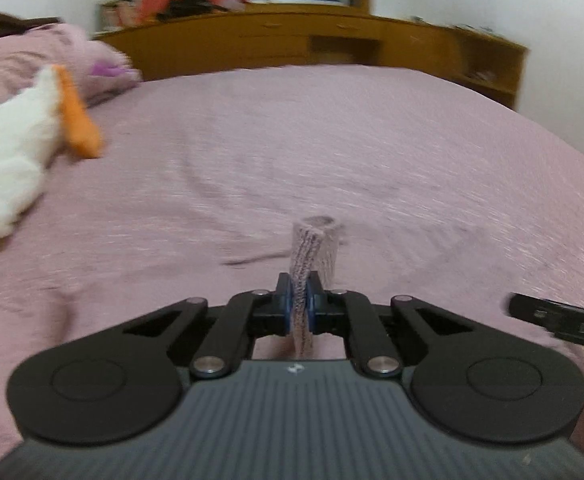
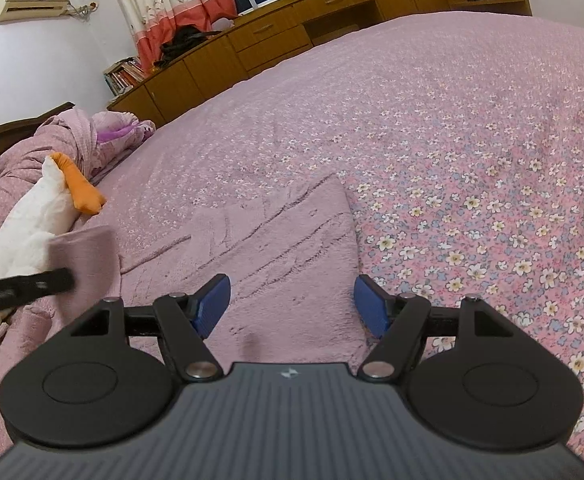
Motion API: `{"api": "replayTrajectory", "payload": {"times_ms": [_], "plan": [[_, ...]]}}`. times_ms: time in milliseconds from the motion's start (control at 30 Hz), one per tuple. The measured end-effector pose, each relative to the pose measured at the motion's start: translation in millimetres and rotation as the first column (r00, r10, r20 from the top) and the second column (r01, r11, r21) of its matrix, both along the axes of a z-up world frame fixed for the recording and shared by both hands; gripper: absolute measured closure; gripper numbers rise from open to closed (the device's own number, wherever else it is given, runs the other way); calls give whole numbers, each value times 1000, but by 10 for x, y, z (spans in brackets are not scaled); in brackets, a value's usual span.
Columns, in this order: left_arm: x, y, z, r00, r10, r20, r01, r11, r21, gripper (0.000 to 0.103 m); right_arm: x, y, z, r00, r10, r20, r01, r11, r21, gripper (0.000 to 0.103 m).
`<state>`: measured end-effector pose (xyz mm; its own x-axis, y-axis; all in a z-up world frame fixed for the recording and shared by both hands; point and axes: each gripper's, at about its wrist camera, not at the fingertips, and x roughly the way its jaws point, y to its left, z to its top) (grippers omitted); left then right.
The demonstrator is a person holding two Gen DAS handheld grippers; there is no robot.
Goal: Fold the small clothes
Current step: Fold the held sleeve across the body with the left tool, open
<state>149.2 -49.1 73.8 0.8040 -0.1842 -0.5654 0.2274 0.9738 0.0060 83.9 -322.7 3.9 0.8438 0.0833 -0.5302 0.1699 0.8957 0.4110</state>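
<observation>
- Two grippers in view, one per hand, both over the bed (image 2: 472,128) with its pink floral cover.
- Your left gripper (image 1: 300,294) is clamped on the garment (image 1: 312,252): a pinkish-mauve fuzzy piece, pinched as a narrow fold between the two blue pads (image 1: 287,300).
- From the left wrist camera, the fold runs straight through the jaw gap. Part sticks up and forward past the fingertips with a rounded top, part hangs back toward the gripper body.
- That frame is motion-blurred, so fabric detail beyond the pinch is hard to read.
- Your right gripper (image 2: 292,304) is released: jaws spread wide, blue pads (image 2: 211,304) well apart, nothing between them.
- Through the right wrist camera, the rest of the garment (image 2: 275,240) lies flat on the cover, directly ahead of and under the open jaws, creased with diagonal lines. Its far corner points away from the gripper.
- At the left edge of that same view, a lifted flap of the same fabric (image 2: 87,264) sits beside a black finger of your left gripper (image 2: 23,286).
- Whether the right pads touch the cloth below, you can't tell from this angle.
- White stuffed toy (image 2: 31,224) with an orange beak lies near the left side, by a rumpled pink quilt (image 2: 55,136).
- Wooden cabinets (image 2: 275,40) run along the far wall.
</observation>
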Motion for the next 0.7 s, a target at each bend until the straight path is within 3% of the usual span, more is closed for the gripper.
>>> {"api": "replayTrajectory", "payload": {"times_ms": [200, 500, 600, 700], "plan": [[-35, 654, -8, 985, 169, -31, -170, 985, -33, 94, -8, 16, -10, 1000, 4, 6, -4, 1000, -11, 28], [-265, 1148, -296, 957, 262, -122, -265, 964, -8, 90, -77, 144, -5, 999, 20, 35, -16, 993, -113, 28], [-349, 1244, -439, 945, 259, -202, -266, 964, -7, 80, -88, 171, -8, 999, 32, 35, -27, 990, -141, 28], [-448, 1371, -475, 933, 283, -222, -295, 955, -23, 63, -74, 165, -8, 999, 47, 27, -44, 991, -124, 28]]}}
